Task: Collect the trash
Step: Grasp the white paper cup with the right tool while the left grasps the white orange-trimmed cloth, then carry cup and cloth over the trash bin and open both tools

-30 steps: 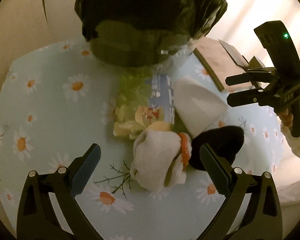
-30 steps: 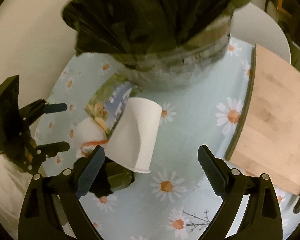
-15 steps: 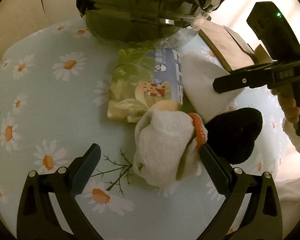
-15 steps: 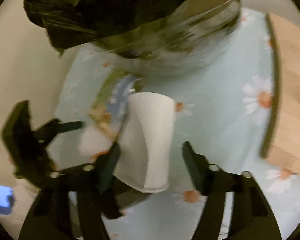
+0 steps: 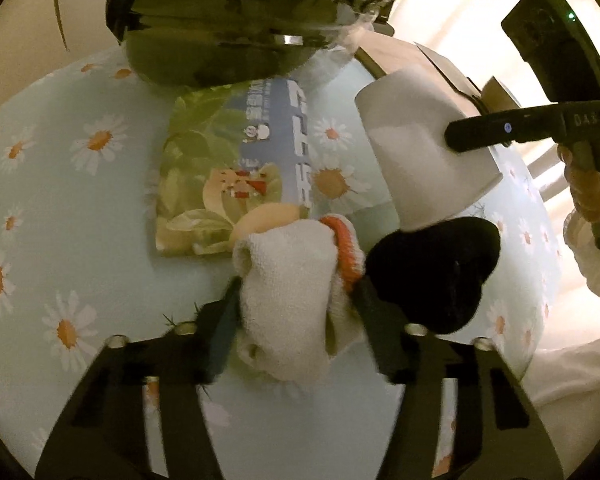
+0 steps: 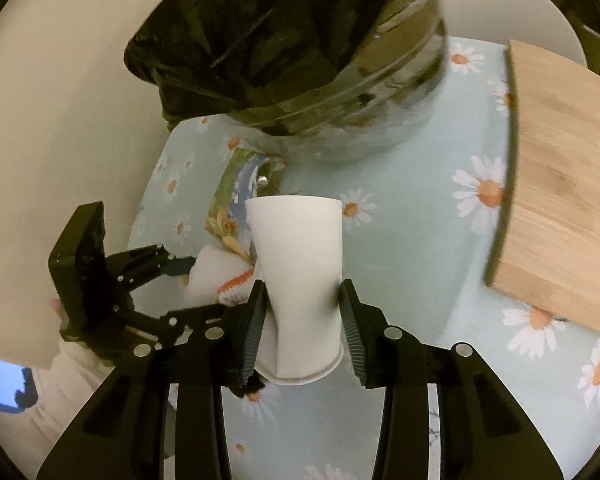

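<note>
My left gripper (image 5: 296, 308) is shut on a crumpled white cloth with an orange edge (image 5: 292, 280), low over the daisy tablecloth. My right gripper (image 6: 302, 316) is shut on a white paper cup (image 6: 296, 264) and squeezes its sides; the cup also shows in the left wrist view (image 5: 416, 160), lifted off the table. A flat snack packet (image 5: 228, 176) and a black lump (image 5: 436, 272) lie beside the cloth. The bin with a black bag (image 6: 292, 52) stands just behind them.
A wooden cutting board (image 6: 564, 184) lies at the right on the tablecloth (image 6: 412, 216). The bin's shiny wall (image 5: 220, 52) stands at the packet's far edge. A cream wall is at the left.
Both grippers have closed: the left on the white cloth, the right on the paper cup. The cup has risen off the table and both grippers have moved closer to the bin.
</note>
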### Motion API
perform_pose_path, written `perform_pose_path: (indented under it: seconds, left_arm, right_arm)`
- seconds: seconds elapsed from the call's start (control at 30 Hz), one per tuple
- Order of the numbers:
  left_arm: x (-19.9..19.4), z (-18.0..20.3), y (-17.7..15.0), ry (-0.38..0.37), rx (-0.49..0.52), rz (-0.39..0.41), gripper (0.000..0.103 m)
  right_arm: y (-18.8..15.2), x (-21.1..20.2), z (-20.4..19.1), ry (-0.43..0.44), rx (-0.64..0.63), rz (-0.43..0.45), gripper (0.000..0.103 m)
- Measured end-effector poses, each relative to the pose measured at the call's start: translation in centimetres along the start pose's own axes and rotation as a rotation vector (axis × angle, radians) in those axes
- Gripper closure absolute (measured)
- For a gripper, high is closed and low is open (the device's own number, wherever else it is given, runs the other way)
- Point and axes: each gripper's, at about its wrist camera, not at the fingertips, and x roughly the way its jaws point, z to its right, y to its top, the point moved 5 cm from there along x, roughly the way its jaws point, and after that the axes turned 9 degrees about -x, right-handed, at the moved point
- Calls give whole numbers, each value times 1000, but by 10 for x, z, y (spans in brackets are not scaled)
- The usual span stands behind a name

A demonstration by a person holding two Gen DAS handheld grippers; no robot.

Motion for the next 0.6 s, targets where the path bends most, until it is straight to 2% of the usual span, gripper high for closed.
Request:
perform_pose_path:
  seconds: [0.1, 0.2, 0.4, 0.6]
  left_arm:
    - [-6, 1, -2, 6, 12, -3, 62]
    - [-10, 2, -5, 13, 3, -14, 64]
    - [-24, -1, -8, 34, -28, 10, 77]
    - [-32, 7, -18, 81, -34, 30, 82]
  right_arm:
    - [-6, -4, 2, -7, 16, 8, 68]
    - [-10, -11, 8, -9, 24, 16, 68]
    - [-18, -29, 13, -19, 28, 48, 69]
    - [-26, -41, 4, -26, 18, 73, 71]
